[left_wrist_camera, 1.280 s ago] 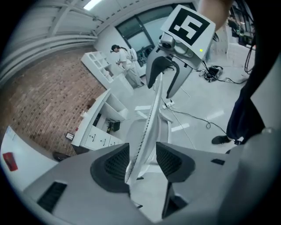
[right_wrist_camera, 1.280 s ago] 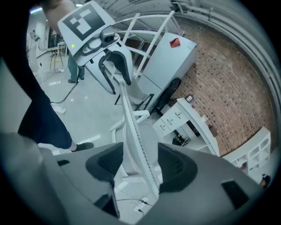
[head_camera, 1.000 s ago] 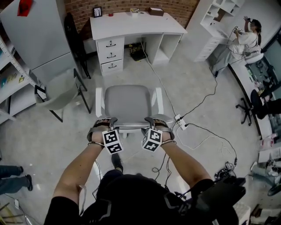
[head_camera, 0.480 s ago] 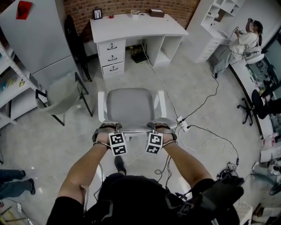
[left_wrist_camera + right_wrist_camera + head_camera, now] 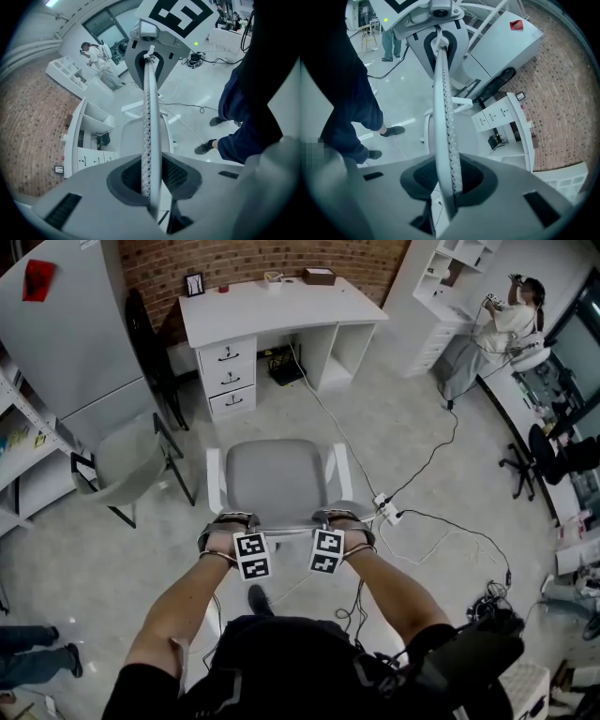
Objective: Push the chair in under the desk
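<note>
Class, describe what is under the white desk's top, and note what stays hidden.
Under the desk: three drawers at the left, a black object on the floor with a cable leading towards it, an open compartment at the right. Its top hides the space's rear.

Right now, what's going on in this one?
A person stands behind a grey chair with a tool in each hand. The left tool and right tool have just been closing on the top edge of its backrest, gripped between both pairs of jaws. The chair stands on open floor, apart from the white desk, not yet pushed in.
</note>
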Demonstrator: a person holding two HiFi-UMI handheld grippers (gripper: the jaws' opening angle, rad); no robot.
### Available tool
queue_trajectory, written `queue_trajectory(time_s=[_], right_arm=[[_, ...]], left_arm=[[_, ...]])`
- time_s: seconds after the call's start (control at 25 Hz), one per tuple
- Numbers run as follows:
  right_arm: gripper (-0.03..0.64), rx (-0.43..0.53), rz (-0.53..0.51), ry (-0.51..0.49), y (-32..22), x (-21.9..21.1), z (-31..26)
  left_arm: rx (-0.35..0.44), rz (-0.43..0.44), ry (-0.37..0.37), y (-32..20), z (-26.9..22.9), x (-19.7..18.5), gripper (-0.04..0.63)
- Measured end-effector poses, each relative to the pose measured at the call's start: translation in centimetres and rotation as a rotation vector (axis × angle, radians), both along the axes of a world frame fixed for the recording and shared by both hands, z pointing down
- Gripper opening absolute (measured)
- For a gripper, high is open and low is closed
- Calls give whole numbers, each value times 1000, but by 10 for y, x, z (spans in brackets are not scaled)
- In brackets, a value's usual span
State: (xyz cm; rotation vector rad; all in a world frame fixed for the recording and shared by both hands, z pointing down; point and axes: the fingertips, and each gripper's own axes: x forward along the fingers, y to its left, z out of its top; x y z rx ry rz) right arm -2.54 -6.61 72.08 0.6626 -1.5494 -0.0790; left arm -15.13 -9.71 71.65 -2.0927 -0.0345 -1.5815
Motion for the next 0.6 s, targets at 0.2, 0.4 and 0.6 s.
queue_trajectory(time_s=[0.2, 0.4, 0.6], right_arm=[[91, 2, 35, -14, -8, -6, 0], [101, -23, 77, -33, -11, -1, 0], [101, -3, 94, -34, -14, 2, 1]], left_arm=[[3, 14, -7, -13, 1, -5, 77], [0, 23, -18, -19, 2, 0, 77], [12, 44, -17, -25, 2, 4, 77]])
